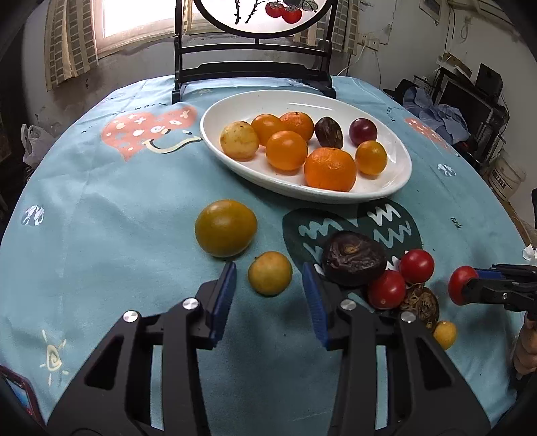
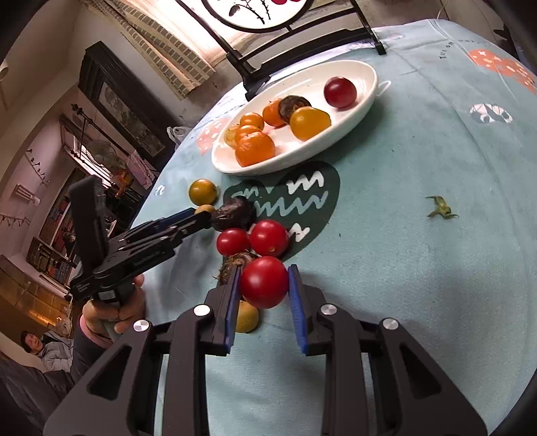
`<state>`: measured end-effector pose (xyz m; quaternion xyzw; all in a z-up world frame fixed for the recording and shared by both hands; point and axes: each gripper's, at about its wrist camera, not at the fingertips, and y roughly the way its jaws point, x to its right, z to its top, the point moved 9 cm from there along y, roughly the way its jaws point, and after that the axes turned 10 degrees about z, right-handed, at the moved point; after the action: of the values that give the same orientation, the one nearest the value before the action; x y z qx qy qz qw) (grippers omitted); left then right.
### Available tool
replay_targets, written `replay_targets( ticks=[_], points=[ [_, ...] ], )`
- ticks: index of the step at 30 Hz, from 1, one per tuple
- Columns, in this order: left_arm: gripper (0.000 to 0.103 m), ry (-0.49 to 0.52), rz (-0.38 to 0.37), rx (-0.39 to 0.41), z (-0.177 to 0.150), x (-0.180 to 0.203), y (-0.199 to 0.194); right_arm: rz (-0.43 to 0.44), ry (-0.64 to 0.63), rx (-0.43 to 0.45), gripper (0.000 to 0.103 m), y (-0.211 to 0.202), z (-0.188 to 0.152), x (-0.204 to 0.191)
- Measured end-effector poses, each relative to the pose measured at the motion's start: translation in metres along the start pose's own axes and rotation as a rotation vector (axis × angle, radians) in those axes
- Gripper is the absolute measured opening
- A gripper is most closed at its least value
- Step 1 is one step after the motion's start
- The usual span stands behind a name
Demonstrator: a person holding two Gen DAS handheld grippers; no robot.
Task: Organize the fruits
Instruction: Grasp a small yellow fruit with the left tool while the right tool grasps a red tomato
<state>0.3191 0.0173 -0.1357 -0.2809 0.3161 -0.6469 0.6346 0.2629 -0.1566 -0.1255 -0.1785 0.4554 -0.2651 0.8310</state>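
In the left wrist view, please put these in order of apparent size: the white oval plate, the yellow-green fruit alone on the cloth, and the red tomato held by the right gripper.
1. white oval plate
2. yellow-green fruit
3. red tomato, held in the right gripper; part of it is hidden by the fingers, but it plainly looks smallest.

Round table (image 1: 100,201) in blue cloth – white dish (image 1: 396,161), loose fruits (image 1: 225,228), green stem scrap (image 2: 441,208)

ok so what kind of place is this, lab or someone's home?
Looks like a lived-in home, probably a dining or living room: a table under a printed tablecloth, a white fruit plate, a curtained window, and a decorative round screen behind it.
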Motion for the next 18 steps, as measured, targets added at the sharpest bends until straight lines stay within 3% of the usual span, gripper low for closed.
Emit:
replay_targets(
  ticks=[8,13,18],
  points=[
    [0.042,0.015,0.029,-0.011,0.003,0.004,0.012,0.011,-0.006,0.005,0.028,-0.002,0.000,-0.005],
    [0.027,-0.011,0.027,-0.012,0.003,-0.001,0.010,-0.029,-0.053,0.056,0.028,-0.009,0.005,-0.009],
    [0.027,0.001,0.027,-0.007,-0.002,0.004,0.004,-0.078,-0.143,0.106,0.028,-0.015,0.010,-0.018]
  ],
)
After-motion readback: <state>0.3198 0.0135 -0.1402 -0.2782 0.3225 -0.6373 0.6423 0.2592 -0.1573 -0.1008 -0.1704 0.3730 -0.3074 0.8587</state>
